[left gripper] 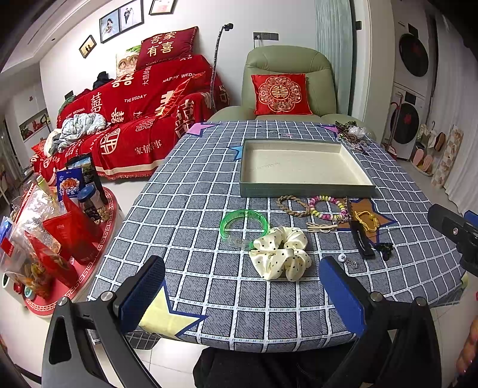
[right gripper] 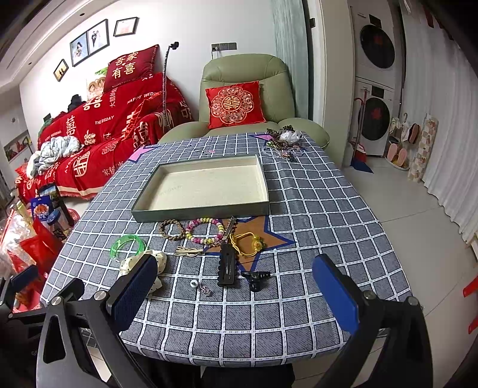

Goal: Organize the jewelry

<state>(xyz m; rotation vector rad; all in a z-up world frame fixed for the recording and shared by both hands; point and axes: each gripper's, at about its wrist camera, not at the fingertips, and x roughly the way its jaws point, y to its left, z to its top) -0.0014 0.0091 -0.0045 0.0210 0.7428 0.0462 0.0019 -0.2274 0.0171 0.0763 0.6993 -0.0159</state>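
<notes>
Checked tablecloth [left gripper: 209,185] below me; my left gripper [left gripper: 242,295] and right gripper [right gripper: 236,294] both hang spread and empty. Jewelry lies just before the empty tray [left gripper: 304,186]; I'd pinch the scrunchie [left gripper: 279,252] first, low and centred.

I'm in a home living room. Ahead of my left gripper [left gripper: 242,295], past the counter [left gripper: 209,191], stands a green armchair [left gripper: 286,62] with a red cushion [left gripper: 280,94]. To its left is a sofa [left gripper: 134,119] under a red wedding throw, with framed photos [left gripper: 121,19] on the wall above. To my right, stacked washers [right gripper: 376,89] and slippers [right gripper: 397,155] line the wall.
</notes>
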